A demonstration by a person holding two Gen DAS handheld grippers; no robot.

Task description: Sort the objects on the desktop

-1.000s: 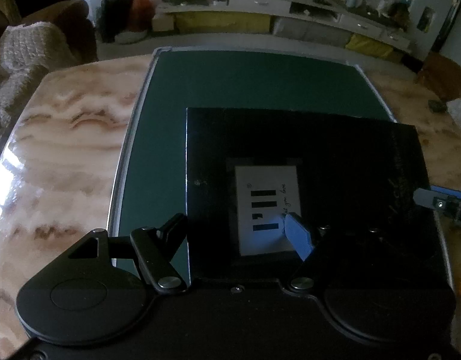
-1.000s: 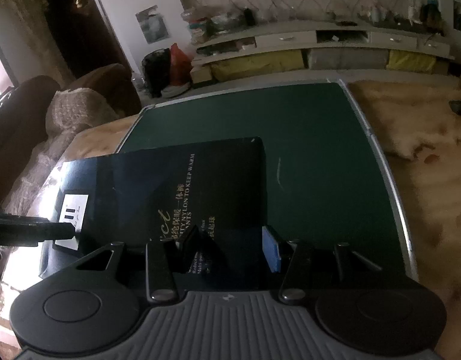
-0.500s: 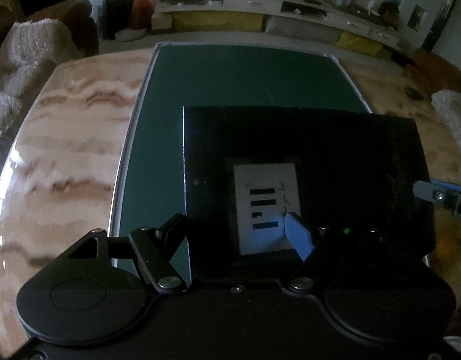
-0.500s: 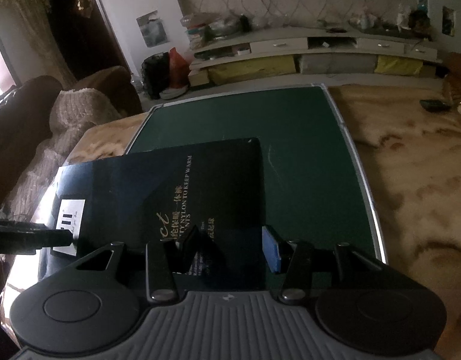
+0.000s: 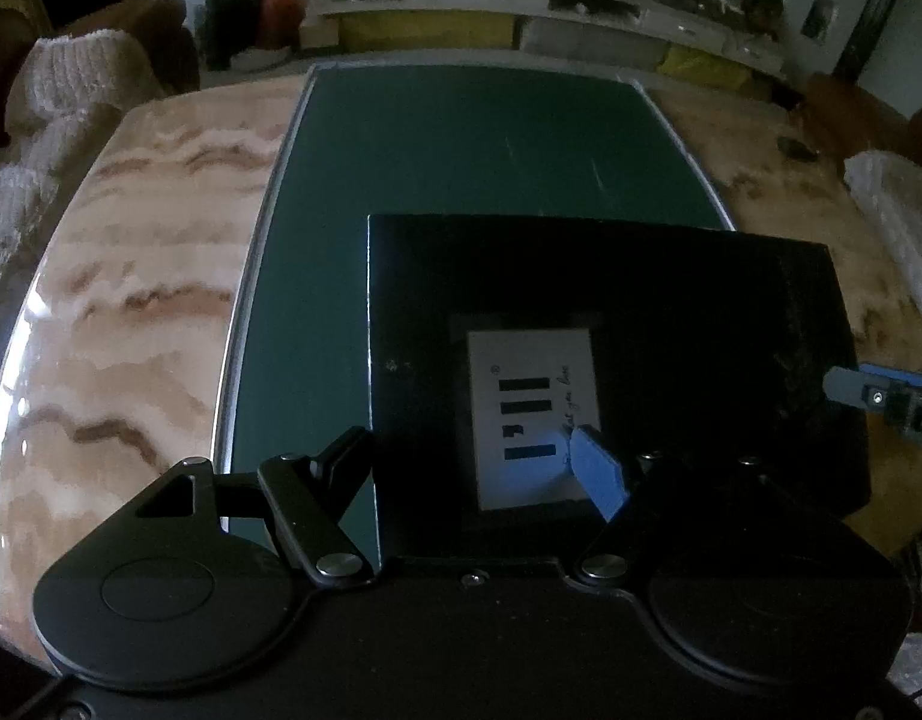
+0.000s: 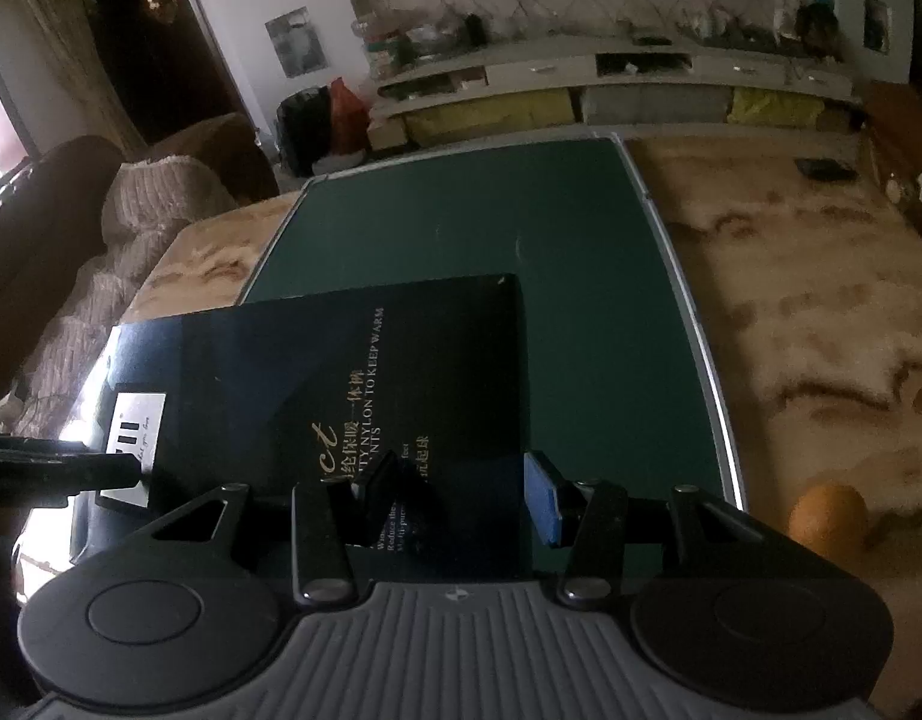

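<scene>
Black box, flat and wide, sits between my 2 tongs, partly over the green mat and partly past the mat's right edge, above the marble desk. I cannot tell whether it rests on the mat or is lifted clear of it.

My left tongs point forward over the box's near edge, spread wide: the left finger hangs outside the box's left side, and the blue-padded right finger lies on top over the white label. My right tongs come in along another side, also spread, with the dark finger over the gold lettering and the blue pad just beside the box's corner edge. Neither pair pinches anything that I can see.

Ahead of the box the mat is bare up to its silver rim. Left of the mat the desk runs open to its rounded edge. On the right, an orange sits on the desk just past the mat's rim.

From the left wrist view only the tip of my right tongs shows at the box's right edge, cut off by the frame. The box's near edge is hidden under both tong bodies, and its small print is too dim to read.
</scene>
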